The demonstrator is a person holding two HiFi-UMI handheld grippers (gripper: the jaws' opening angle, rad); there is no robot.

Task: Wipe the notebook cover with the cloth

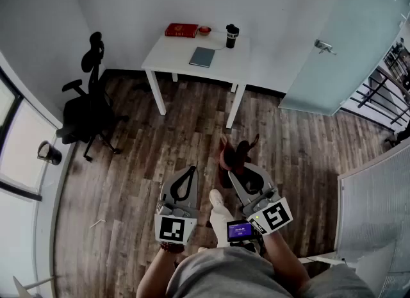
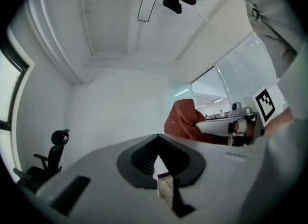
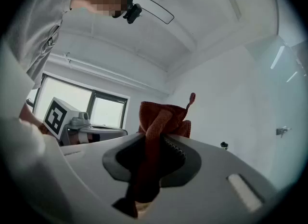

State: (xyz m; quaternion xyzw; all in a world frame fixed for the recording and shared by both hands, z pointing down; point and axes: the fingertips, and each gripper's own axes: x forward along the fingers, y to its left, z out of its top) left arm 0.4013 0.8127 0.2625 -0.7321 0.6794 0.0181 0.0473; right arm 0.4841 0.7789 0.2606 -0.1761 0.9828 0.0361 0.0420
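Your right gripper (image 1: 234,164) is clamped on the rust-red cloth (image 1: 234,152). In the right gripper view the fabric runs through the toothed pads of that gripper (image 3: 153,140), and a bunched wad of the cloth (image 3: 162,116) stands up past the tips. Your left gripper (image 1: 190,170) is closed with nothing in it; in its own view the jaws meet tip to tip (image 2: 157,139), and only the wooden floor (image 1: 141,156) shows behind them.

The grey-blue notebook (image 1: 202,57) lies flat and closed on the white surface (image 1: 172,53) against the far wall, well apart from both grippers. On the back edge of that surface sit a red book (image 1: 181,30), a small red bowl (image 1: 204,31) and a black cup (image 1: 232,35). A black office chair (image 1: 86,107) stands off to the left.

The cloth looks soft and limp, so I judge it will fold and drag rather than push. Keep a good bunch clamped and let the free wad do the wiping. The notebook looks thin and light with a smooth cover, and it will probably slide when you stroke it. I would pin a corner or the near edge with the closed left gripper, pressing down rather than pinching. Wipe away from that hold and keep clear of the cup.
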